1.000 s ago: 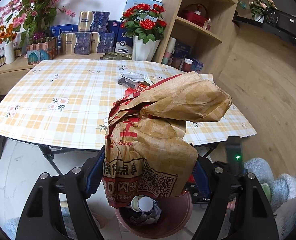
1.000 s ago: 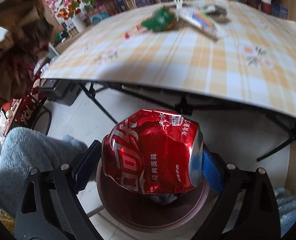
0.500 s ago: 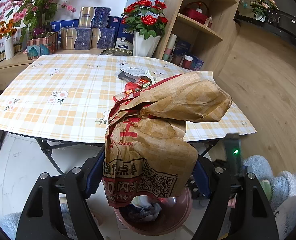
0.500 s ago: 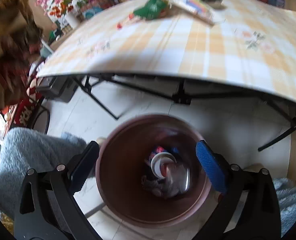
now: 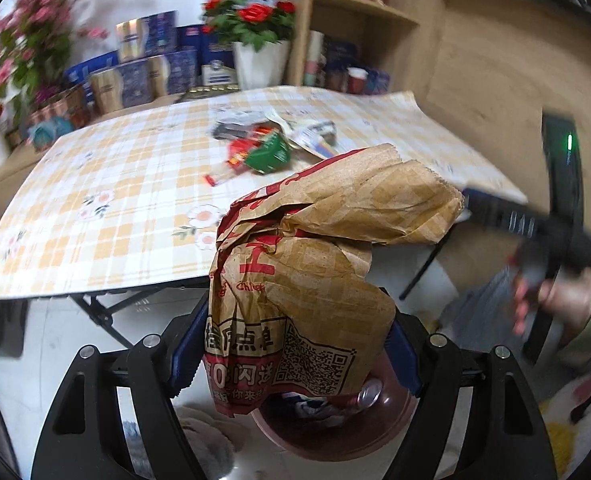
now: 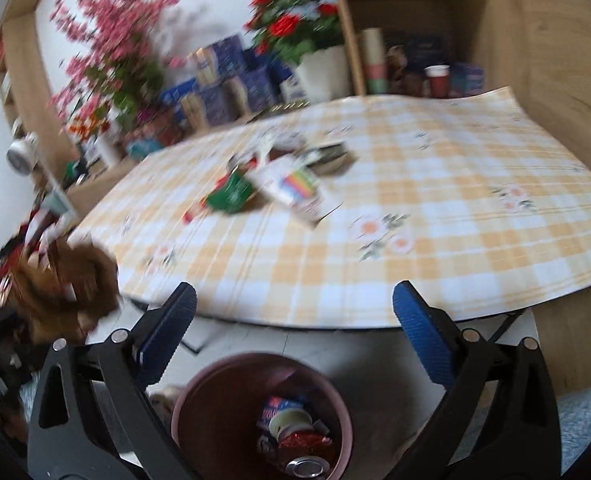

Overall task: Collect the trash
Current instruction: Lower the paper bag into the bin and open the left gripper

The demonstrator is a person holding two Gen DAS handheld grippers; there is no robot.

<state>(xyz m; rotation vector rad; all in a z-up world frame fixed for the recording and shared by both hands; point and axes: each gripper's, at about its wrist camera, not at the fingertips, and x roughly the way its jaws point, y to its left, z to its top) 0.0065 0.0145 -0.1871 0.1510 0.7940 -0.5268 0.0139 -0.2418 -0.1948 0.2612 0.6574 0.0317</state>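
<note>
My left gripper point(image 5: 295, 344) is shut on a crumpled brown paper bag point(image 5: 307, 280) with red print and a QR code, held above the brown trash bin point(image 5: 335, 436). My right gripper point(image 6: 295, 312) is open and empty, above the same bin point(image 6: 199, 408); a crushed red can point(image 6: 305, 454) and other scraps lie inside. More trash lies on the checked table: a green wrapper point(image 6: 231, 194), a white box with colour stripes point(image 6: 295, 188) and a dark packet point(image 6: 329, 154). The bag also shows at the left of the right wrist view point(image 6: 67, 284).
The table point(image 6: 435, 240) has folding legs below its near edge. Flower pots point(image 5: 259, 60), blue boxes and a wooden shelf point(image 5: 359, 40) stand behind it. The right gripper's body and the hand holding it point(image 5: 555, 264) show at the right of the left wrist view.
My right gripper opened and dropped the red can into the bin, then tilted up toward the table. My left gripper kept the bag over the bin and shifted slightly.
</note>
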